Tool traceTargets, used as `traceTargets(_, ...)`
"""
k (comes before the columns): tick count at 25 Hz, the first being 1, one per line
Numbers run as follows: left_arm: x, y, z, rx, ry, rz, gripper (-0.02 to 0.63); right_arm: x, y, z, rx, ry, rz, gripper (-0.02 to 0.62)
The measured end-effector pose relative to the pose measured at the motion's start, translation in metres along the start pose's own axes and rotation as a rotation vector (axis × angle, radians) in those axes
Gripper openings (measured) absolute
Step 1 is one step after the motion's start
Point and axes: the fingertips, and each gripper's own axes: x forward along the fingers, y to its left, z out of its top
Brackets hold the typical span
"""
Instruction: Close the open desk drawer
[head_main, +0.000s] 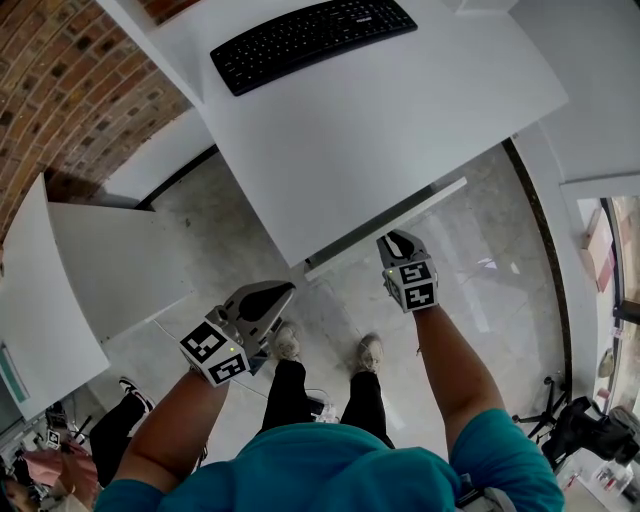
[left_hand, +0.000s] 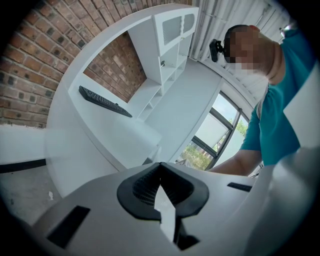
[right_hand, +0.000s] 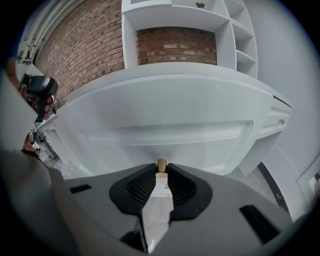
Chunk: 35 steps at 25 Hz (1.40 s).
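Drawer (head_main: 385, 228) under white desk (head_main: 400, 120), right tool (head_main: 398, 240) clamped on its knob (right_hand: 161, 164), left tool (head_main: 283, 291) closed empty, brick wall (head_main: 60, 90) behind
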Motion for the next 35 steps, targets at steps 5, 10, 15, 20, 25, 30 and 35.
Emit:
traceTargets(5,-0.005,0.002,0.0,-0.002,0.002,-0.001,0.014,0.005,0.0,0.007,0.008,-0.004,-0.003,0.08)
traceTargets(10,-0.009,0.007,0.0,-0.005,-0.003,0.004,0.014,0.013,0.001,0.014,-0.005,-0.002,-0.002,0.08)
traceTargets(15,-0.013,0.013,0.002,-0.009,-0.008,0.011,0.014,0.023,0.0,0.023,-0.005,-0.008,-0.008,0.08)
traceTargets(20,-0.018,0.019,0.004,-0.015,-0.014,0.018,0.014,0.032,0.001,0.032,-0.013,0.002,-0.009,0.083)
traceTargets(25,-0.022,0.024,0.006,-0.024,-0.023,0.025,0.014,0.036,0.002,0.034,-0.021,0.027,-0.009,0.089)
traceTargets(30,-0.022,0.021,0.007,-0.024,-0.028,0.02,0.014,0.037,0.002,0.033,-0.031,0.038,-0.01,0.092)
traceTargets(35,-0.022,0.02,0.008,-0.02,-0.031,0.024,0.014,0.037,0.002,0.033,-0.042,0.037,-0.004,0.092)
